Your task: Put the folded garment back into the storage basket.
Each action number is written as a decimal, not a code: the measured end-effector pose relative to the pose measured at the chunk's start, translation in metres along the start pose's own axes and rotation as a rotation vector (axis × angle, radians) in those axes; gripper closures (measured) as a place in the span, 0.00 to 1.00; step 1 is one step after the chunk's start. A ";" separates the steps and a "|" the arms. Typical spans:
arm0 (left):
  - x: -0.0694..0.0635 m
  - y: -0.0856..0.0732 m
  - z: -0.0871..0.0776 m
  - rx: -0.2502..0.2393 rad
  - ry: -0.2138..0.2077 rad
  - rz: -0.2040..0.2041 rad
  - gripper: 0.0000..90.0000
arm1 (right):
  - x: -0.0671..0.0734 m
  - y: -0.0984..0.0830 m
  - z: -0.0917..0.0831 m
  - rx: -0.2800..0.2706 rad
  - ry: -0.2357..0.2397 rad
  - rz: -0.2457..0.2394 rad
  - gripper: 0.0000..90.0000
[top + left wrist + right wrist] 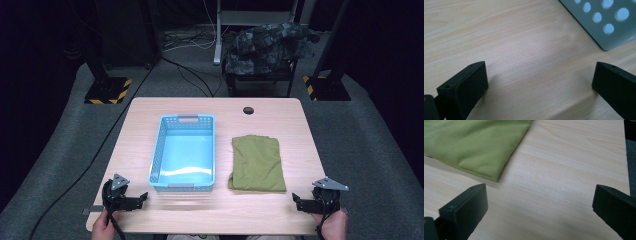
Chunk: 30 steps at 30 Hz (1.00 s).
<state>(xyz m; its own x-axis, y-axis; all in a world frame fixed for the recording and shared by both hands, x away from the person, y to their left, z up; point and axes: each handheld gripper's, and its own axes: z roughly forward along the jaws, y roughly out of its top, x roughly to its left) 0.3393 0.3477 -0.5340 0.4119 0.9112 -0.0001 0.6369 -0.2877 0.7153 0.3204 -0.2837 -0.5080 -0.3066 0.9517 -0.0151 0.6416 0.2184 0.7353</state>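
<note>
Both hands sit at the near edge of the tabletop (150, 107), each holding a claw low over the wood. At the near left corner the left claw (141, 198) points toward the middle, and the left gripper view has its jaws spread wide with bare wood between them and a corner of the basket (607, 22) just ahead to the right. At the near right corner the right claw (296, 199) mirrors it; the right gripper view shows its jaws equally wide apart, gripping nothing, with the near corner of the cloth (474, 145) lying just ahead and to the left.

That green cloth (256, 162) lies folded flat on the wood, right of centre, its edges fairly square. Just beside it on the left, apart and not touching, stands the blue basket (157, 150), holes in its walls, nothing inside that can be seen.

Judging from how things lie, the work is likely moving the folded cloth into the basket, and it has hardly begun: the folding looks done, but the cloth is untouched by either claw and the basket waits bare. What is left is nearly everything: reach in, pinch the cloth without spoiling the fold, lift it across and lay it down inside.
</note>
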 end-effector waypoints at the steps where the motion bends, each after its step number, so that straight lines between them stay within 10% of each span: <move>1: 0.000 0.000 0.000 0.000 0.000 0.000 0.00 | 0.000 0.001 -0.001 -0.002 0.000 -0.001 0.00; 30: 0.000 0.000 0.000 0.000 0.001 -0.001 0.00 | 0.017 0.029 -0.011 -0.025 0.014 -0.057 0.00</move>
<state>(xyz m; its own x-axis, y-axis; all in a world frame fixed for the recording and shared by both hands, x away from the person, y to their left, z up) 0.3392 0.3476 -0.5340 0.4105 0.9118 0.0003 0.6373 -0.2871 0.7152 0.3261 -0.2638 -0.4792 -0.3521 0.9347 -0.0480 0.6052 0.2665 0.7502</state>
